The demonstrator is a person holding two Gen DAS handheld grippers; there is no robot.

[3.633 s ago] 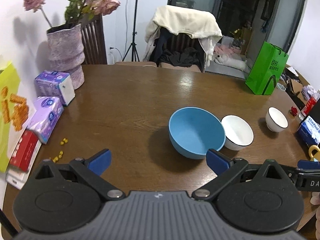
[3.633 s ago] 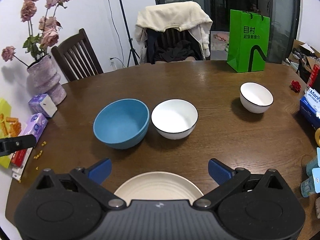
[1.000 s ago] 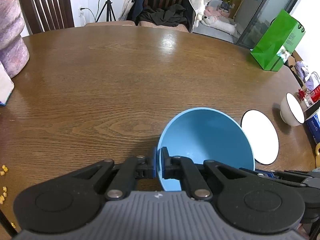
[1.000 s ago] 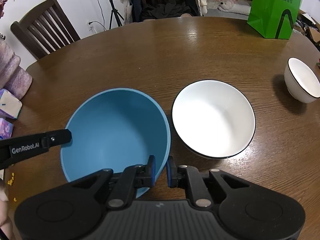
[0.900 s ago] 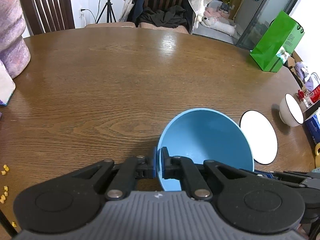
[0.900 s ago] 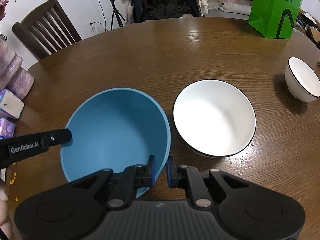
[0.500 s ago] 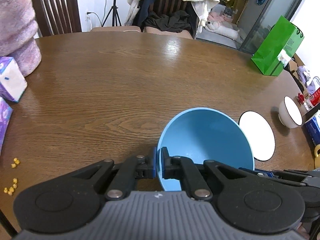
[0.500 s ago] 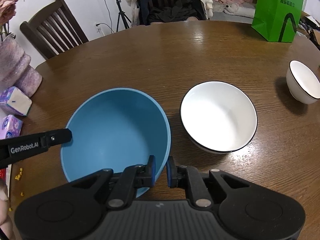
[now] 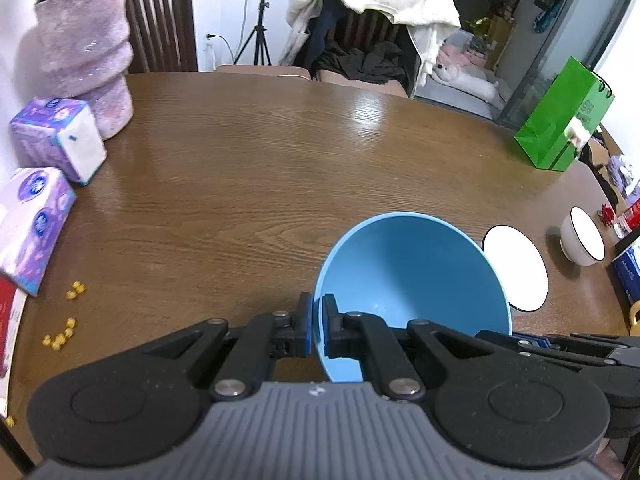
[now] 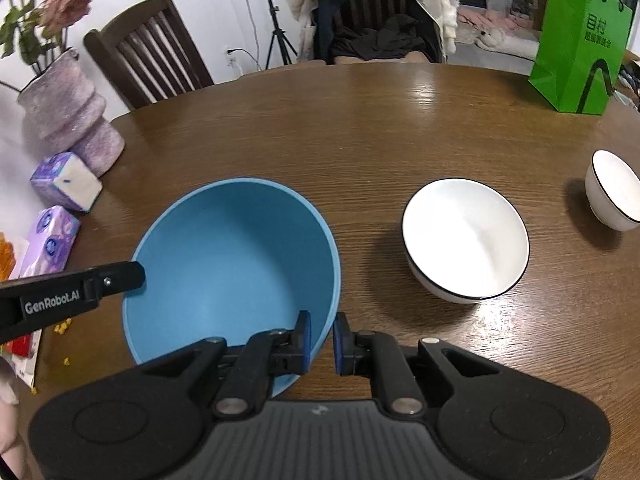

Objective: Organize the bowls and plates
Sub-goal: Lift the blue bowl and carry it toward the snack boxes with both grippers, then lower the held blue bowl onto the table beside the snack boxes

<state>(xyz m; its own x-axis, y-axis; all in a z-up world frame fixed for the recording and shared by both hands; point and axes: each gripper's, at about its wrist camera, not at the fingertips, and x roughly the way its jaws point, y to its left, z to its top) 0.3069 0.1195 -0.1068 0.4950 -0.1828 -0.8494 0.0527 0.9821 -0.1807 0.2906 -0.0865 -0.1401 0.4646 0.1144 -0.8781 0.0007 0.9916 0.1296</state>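
Bowls sit on a round wooden table (image 10: pixel 360 128), whose far half is bare up to its curved edge. A purple vase (image 10: pixel 68 120) and tissue packs (image 9: pixel 56 140) line the left edge; a green bag (image 10: pixel 580 44) stands at the far right edge. The blue bowl (image 10: pixel 232 264), the largest, is near the front, pinched by both claws: the left gripper (image 9: pixel 316 330) clamps its left rim, the right gripper (image 10: pixel 320 338) its near right rim. A white bowl (image 10: pixel 464 240) stands apart to its right, with open wood between. A smaller white bowl (image 10: pixel 614 196) sits near the right edge.
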